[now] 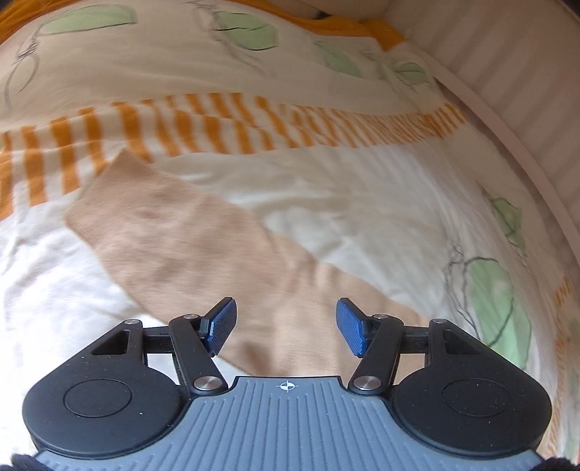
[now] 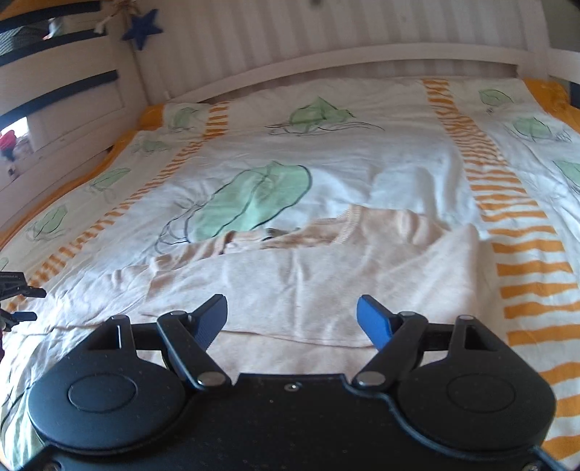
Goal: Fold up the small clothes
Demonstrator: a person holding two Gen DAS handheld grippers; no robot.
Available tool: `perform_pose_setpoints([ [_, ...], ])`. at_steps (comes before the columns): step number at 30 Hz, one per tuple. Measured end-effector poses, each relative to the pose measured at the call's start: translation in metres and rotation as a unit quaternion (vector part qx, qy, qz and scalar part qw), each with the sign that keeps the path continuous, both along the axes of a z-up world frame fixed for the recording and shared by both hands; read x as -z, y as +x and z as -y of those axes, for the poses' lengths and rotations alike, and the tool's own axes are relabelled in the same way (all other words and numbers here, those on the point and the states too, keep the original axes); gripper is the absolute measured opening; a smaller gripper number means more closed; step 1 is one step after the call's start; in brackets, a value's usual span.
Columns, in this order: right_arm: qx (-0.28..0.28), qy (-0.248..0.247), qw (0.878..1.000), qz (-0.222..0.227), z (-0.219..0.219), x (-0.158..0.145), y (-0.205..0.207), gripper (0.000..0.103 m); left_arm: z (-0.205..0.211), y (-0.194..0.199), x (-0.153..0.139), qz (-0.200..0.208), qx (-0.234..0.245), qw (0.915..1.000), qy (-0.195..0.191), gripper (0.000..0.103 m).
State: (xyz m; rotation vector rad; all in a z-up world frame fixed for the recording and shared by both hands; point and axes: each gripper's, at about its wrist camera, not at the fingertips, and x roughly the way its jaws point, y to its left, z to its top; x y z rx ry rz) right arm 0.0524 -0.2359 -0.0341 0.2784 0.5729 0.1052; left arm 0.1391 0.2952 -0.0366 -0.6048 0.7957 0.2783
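Note:
A small pale beige garment (image 2: 297, 282) lies on the bed cover, its lower part folded up over itself, with a ribbed neckline (image 2: 348, 224) at its far edge. In the left wrist view a long beige part of it (image 1: 188, 239), perhaps a sleeve, runs from the upper left down under my left gripper (image 1: 286, 326). The left gripper is open and empty just above that cloth. My right gripper (image 2: 291, 320) is open and empty, low over the near folded edge. The tip of the left gripper (image 2: 18, 290) shows at the left edge of the right wrist view.
The bed cover (image 2: 253, 163) is white with green leaf prints and orange striped bands (image 2: 522, 275). A white slatted headboard (image 2: 326, 40) runs along the far side. A blue star (image 2: 143, 27) hangs at the back left. Bed rails (image 2: 61, 83) stand to the left.

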Motion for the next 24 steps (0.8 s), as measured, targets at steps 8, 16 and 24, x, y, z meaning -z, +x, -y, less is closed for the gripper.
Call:
perform_pose_setpoints([
  [8, -0.025, -0.009, 1.0, -0.009, -0.021, 0.006, 0.004, 0.081, -0.03, -0.002, 0.02, 0.008, -0.034, 0.9985, -0.041, 0.06],
  [16, -0.03, -0.008, 0.999, -0.025, -0.026, 0.014, 0.006, 0.081, -0.029, 0.018, 0.027, 0.019, -0.016, 0.9965, -0.08, 0.0],
  [24, -0.021, -0.002, 1.0, -0.01, -0.02, 0.004, 0.004, 0.081, 0.055, 0.027, -0.033, 0.097, 0.068, 0.9928, -0.021, 0.0],
])
